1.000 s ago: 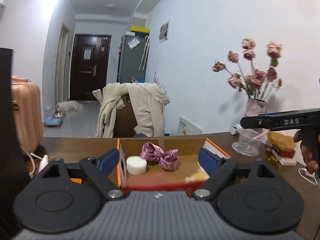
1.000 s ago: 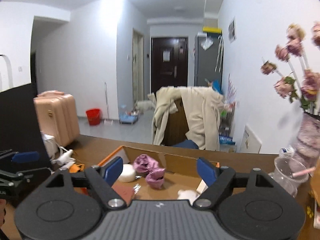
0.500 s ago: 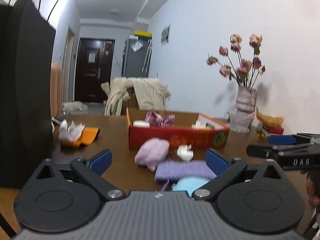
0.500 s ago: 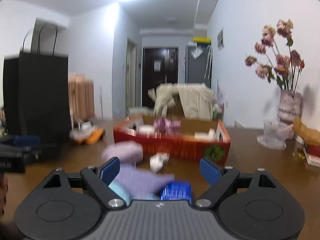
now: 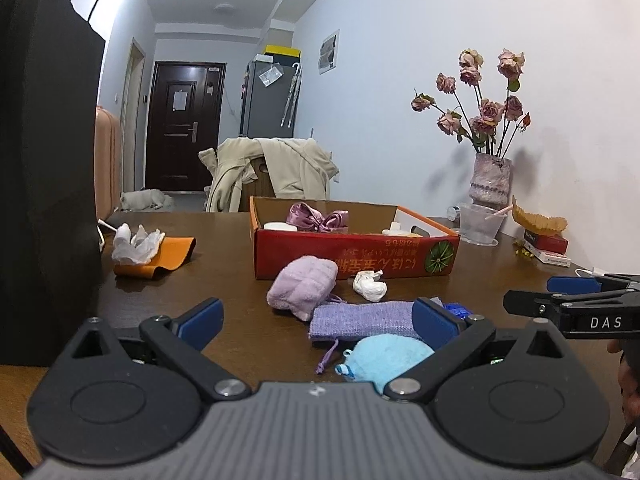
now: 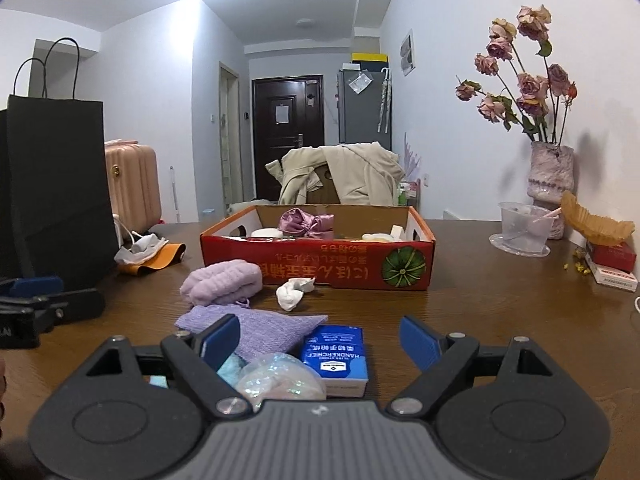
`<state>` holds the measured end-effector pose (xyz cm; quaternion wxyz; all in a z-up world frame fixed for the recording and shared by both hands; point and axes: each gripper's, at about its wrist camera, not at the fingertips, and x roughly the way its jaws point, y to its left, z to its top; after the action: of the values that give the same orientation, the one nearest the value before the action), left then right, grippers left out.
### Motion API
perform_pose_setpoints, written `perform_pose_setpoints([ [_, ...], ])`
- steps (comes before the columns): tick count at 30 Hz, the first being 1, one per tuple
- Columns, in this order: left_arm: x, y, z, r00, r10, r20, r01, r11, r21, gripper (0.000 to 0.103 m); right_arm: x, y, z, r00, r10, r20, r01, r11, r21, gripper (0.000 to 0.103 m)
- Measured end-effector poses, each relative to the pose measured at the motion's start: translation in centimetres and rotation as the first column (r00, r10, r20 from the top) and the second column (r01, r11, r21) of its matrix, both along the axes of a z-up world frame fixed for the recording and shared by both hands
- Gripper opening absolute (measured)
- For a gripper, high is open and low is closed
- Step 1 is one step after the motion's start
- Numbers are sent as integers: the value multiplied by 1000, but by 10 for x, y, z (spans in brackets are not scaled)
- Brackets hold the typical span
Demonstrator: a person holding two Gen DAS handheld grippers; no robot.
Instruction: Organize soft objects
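Note:
Loose soft things lie on the brown table in front of a red cardboard box [image 5: 352, 254]: a lilac fluffy roll [image 5: 303, 287], a white crumpled wad [image 5: 370, 285], a purple knitted pouch [image 5: 362, 320] and a light blue fluffy cloth [image 5: 386, 356]. A pink satin bow [image 5: 318, 218] rests inside the box. My left gripper [image 5: 316, 320] is open, low over the pouch and the blue cloth. My right gripper [image 6: 320, 336] is open over a blue handkerchief pack [image 6: 338, 354], touching nothing. A clear wrapped bundle [image 6: 280, 376] lies beside the pack.
A tall black paper bag [image 5: 44, 160] stands at the left. An orange cloth with white tissue [image 5: 152, 252] lies near it. A vase of dried roses [image 5: 490, 178], a plastic cup [image 5: 480, 224] and red packs [image 5: 546, 242] line the right wall. A coat-draped chair [image 5: 272, 172] stands behind the table.
Both grippers drew back from above the box and sank to table height before the loose pile. The left jaws spread wider. In the last half second little shifted.

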<state>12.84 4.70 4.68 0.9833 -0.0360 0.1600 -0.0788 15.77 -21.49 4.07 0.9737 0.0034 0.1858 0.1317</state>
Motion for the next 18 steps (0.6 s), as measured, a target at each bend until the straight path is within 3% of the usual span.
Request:
perform_pose_setpoints([
  [10,19,-17,-2,999,11,-38,-11,1000,14,102,22,-4,-4,999,43,-28,-43,999,14,83],
  [16,30,-21,-2,999,22,-46,-22,1000,10,102,37,-8,-7,997,54,-55,-52,998,28,77],
  [18,33,-22,-2,998,25,-53,-24,1000,8,102,38,-8,-7,995,74,-64,-72,997,36,71],
])
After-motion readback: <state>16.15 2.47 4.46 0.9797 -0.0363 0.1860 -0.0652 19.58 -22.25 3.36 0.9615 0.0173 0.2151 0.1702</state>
